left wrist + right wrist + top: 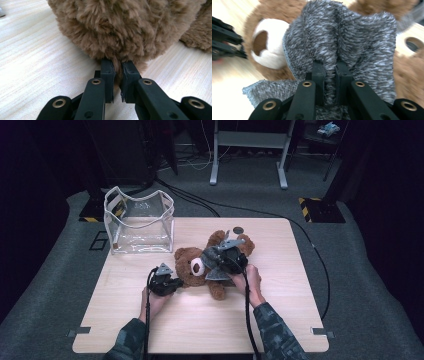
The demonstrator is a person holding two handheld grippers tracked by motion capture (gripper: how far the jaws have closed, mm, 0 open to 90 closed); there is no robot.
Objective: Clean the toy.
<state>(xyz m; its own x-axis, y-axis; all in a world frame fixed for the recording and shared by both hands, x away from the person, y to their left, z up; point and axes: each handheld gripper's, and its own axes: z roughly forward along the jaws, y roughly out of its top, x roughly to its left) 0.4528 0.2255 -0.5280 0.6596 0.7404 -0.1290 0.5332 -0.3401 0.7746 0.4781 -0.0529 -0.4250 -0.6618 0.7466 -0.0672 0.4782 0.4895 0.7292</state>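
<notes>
Indoors, on a pale wooden table (280, 320) over grey carpet (370, 285), the left gripper (117, 75) pinches teddy fur (120, 30); the right gripper (330, 75) clamps grey knit (352, 37).

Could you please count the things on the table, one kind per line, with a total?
Brown teddy bear: 1
Grey knitted cloth: 1
Clear plastic bag: 1
Small dark round disc: 1
Total: 4

Camera setup
We look down from above the bench (150, 320); both gripper cams sit close on the teddy bear (200, 265), shared by all.
</notes>
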